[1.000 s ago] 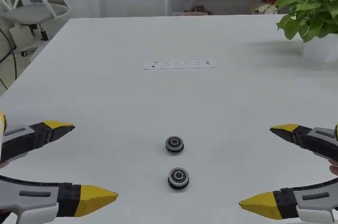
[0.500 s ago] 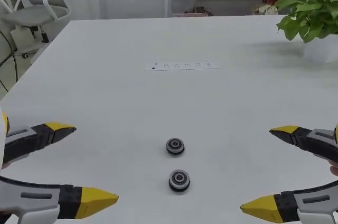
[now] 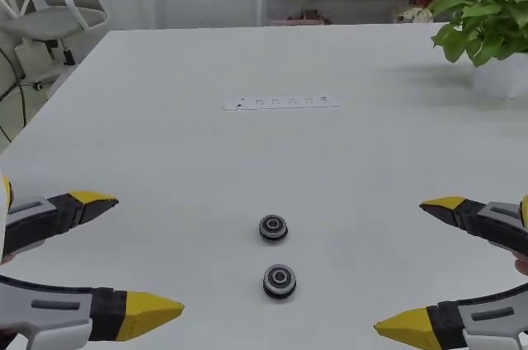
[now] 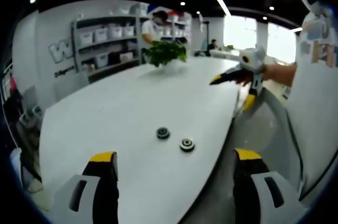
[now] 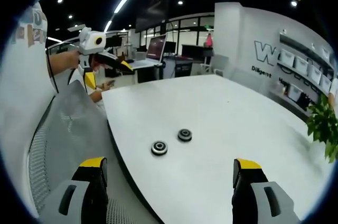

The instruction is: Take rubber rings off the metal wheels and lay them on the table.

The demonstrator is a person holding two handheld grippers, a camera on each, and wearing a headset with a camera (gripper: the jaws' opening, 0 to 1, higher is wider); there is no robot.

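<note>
Now, head view: we are looking on matte pale-grey table (image 3: 247,152), white socket strip (image 3: 280,102) lying mid-surface, plant (image 3: 487,11) sitting far right. Far wheel (image 3: 273,228) and near wheel (image 3: 280,281), round metal discs, are lying flat between our grippers, black rubber rings (image 3: 266,282) hugging rims. Left gripper (image 3: 144,254) and right gripper (image 3: 403,266) are hovering spread wide, gripping nothing.
Left gripper view: wheels (image 4: 187,145) lying beyond parted jaws.
Right gripper view: wheels lying near rounded table edge, shelving (image 5: 301,60) lining wall.

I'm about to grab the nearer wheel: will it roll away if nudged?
The nearer wheel lies flat on the table, so it would probably slide rather than roll. Being metal, it is likely heavy for its size. Its rubber ring should give decent grip.
</note>
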